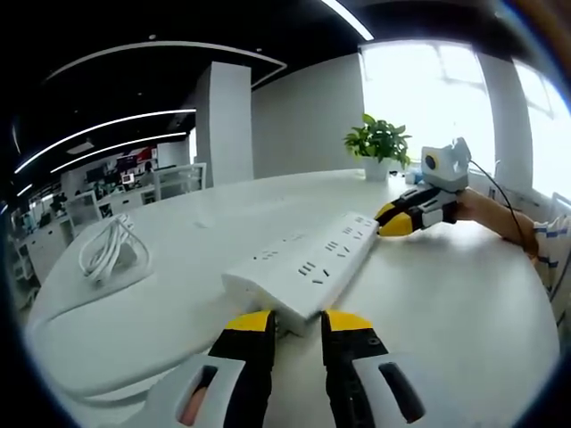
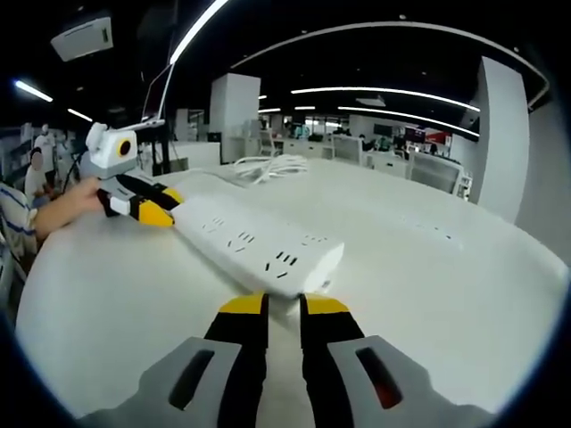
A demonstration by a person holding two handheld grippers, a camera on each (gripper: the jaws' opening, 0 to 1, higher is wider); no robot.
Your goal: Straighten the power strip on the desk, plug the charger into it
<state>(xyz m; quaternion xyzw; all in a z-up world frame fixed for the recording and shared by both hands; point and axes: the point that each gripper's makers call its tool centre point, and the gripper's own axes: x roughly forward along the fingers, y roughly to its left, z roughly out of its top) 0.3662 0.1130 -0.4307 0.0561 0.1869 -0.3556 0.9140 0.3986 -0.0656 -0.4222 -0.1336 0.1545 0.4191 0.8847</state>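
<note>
1. My left tongs (image 1: 297, 323) sit at one short end of the power strip (image 1: 308, 265). The yellow-tipped jaws stand a little apart with the strip's end right at their tips. I cannot tell whether they pinch it or only touch it.
2. My right tongs (image 2: 283, 306) meet the opposite short end in the same way, jaws close to each other with a narrow gap. The strip's (image 2: 259, 242) rounded end lies just at the tips. Whether they grip it I cannot tell.
3. The white strip lies flat on the white worktop (image 1: 446, 294), sockets facing up, stretched between my two tongs.
4. In the left gripper view my right tongs (image 1: 393, 220) come in from the right and touch the far end of the strip. In the right gripper view my left tongs (image 2: 153, 214) do the same from the left.
5. A coiled white cable (image 1: 107, 251) lies on the worktop well apart from the strip. In the right gripper view the cable (image 2: 268, 166) sits beyond the strip's far end. I cannot make out a charger body on it.
6. A potted plant (image 1: 378, 147) stands at the worktop's far edge near the bright window.
</note>
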